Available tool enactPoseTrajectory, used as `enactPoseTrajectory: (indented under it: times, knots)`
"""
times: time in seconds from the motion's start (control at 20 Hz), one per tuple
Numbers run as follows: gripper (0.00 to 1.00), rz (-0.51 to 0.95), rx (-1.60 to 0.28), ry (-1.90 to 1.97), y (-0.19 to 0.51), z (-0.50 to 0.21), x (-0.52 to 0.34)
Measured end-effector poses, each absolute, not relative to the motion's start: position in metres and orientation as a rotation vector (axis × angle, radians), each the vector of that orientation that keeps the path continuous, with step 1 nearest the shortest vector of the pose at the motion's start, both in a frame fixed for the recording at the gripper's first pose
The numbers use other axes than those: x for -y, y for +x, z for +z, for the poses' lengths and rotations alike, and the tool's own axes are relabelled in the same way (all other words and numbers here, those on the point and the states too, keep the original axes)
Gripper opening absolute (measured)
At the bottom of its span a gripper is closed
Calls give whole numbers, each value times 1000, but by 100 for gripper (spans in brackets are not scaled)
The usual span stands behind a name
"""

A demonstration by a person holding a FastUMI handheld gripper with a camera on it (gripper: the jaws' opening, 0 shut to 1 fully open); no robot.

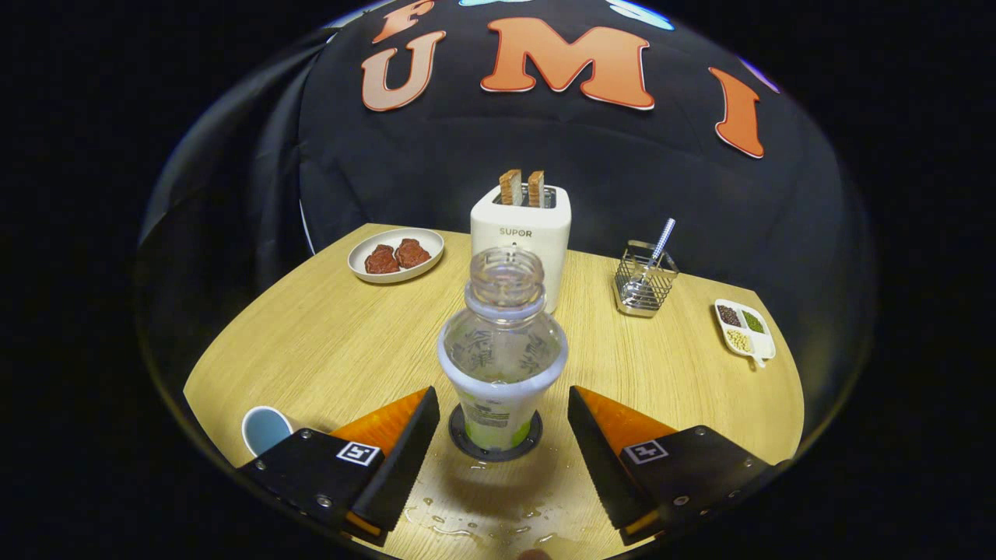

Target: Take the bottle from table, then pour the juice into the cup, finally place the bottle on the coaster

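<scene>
A clear uncapped plastic bottle (502, 350) with a white and green label stands upright on a dark round coaster (496, 445) on the wooden table (327, 342). My gripper (502, 428) is open, one finger on each side of the bottle's base, with a gap between each finger and the bottle. A light blue cup (264, 428) sits to the left, beside and partly behind the left finger (397, 435).
Behind the bottle a white toaster (520, 225) holds two slices of bread. A plate of brown food (395, 254) lies at the far left, a wire holder with a utensil (644, 280) and a small divided dish (745, 329) on the right. Spilled drops (467, 525) wet the table between the fingers.
</scene>
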State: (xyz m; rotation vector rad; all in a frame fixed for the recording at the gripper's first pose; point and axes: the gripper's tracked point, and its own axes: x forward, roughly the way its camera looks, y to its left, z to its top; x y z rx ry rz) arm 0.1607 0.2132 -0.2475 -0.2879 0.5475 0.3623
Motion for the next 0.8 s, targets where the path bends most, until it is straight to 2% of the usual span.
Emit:
enactPoseTrajectory:
  times: [0.8]
  knots:
    - [97,176,-215,-178,53,-11,-101]
